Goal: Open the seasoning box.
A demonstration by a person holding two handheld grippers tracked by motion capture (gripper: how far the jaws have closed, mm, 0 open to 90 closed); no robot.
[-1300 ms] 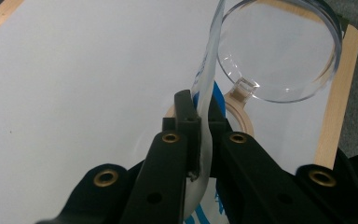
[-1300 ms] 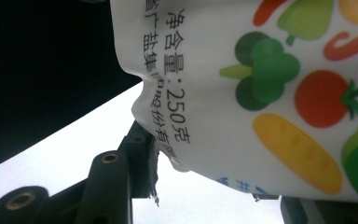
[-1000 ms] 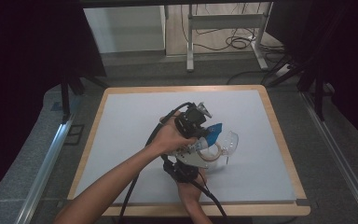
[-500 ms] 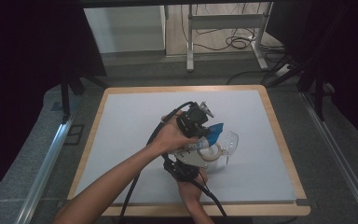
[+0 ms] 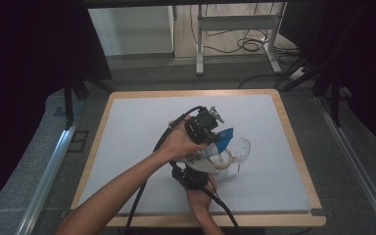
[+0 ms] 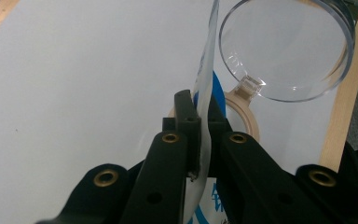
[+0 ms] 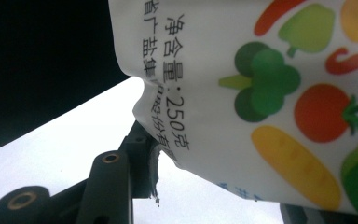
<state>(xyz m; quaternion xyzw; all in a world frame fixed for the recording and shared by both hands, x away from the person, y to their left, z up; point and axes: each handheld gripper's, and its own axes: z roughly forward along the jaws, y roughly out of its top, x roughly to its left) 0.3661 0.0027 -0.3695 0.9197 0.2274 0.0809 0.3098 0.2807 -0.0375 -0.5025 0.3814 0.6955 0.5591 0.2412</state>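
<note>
bag held over the jar, both grippers pinching it

compared with a second ago almost nothing moves: the bag (image 5: 221, 142) tips a shade further toward the glass jar (image 5: 235, 155) and the hands sit in the same spot, so i judge the pour or the tear at the bag's corner is only just starting. the left gripper (image 6: 200, 135) has its jaws pressed on the bag's thin edge, reaching in from above with the forearm stretched across the white table (image 5: 127, 147). the right gripper (image 7: 142, 158) pinches a torn corner of the printed side, its hand coming up from the near edge, below the left one. the bag hangs in the air just beside the jar's open lid (image 6: 286, 46), mid-table.
</note>
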